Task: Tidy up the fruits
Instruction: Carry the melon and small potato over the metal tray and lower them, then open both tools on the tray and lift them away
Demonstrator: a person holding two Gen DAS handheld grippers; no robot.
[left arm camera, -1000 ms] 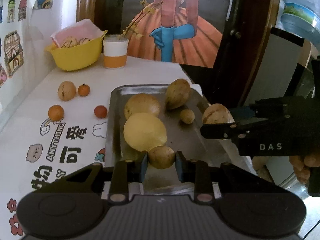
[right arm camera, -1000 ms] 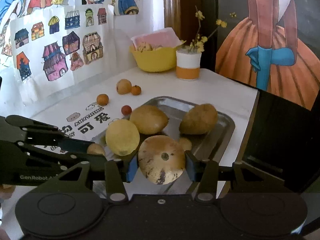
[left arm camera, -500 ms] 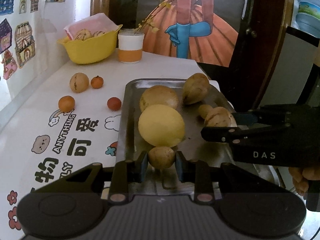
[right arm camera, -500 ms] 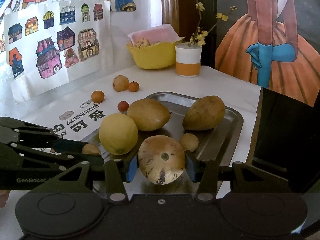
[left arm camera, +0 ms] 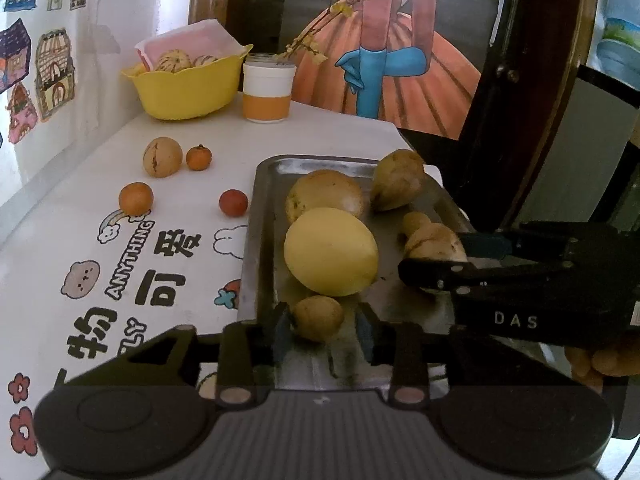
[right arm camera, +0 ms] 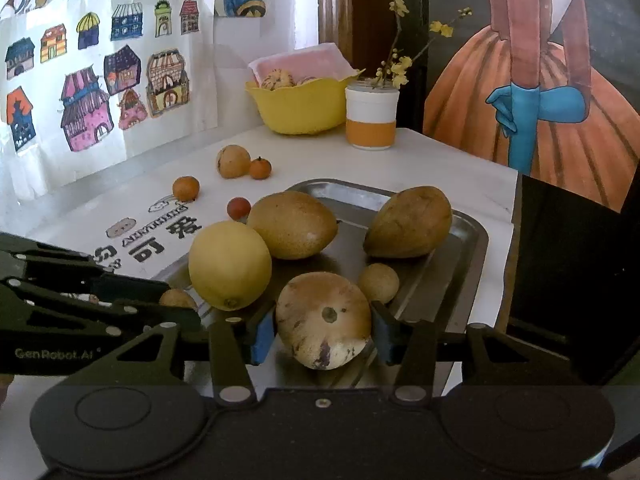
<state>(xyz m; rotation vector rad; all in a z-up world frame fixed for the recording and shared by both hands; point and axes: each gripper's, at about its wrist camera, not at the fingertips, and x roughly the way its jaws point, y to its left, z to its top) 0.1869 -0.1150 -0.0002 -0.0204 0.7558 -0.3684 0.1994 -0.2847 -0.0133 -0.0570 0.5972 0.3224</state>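
1. A plain yellow fruit is seen mid-frame on a silver-grey tray.
2. A yellow bowl is seen upper left.
3. A white cup is banded orange.
4. The white counter is printed with black lettering.

The left gripper is hiding most of the small brown fruit in the right wrist view. The right gripper is covering the lower part of the speckled fruit. A pink cloth is concealing the yellow bowl's contents, so counting them is impossible.
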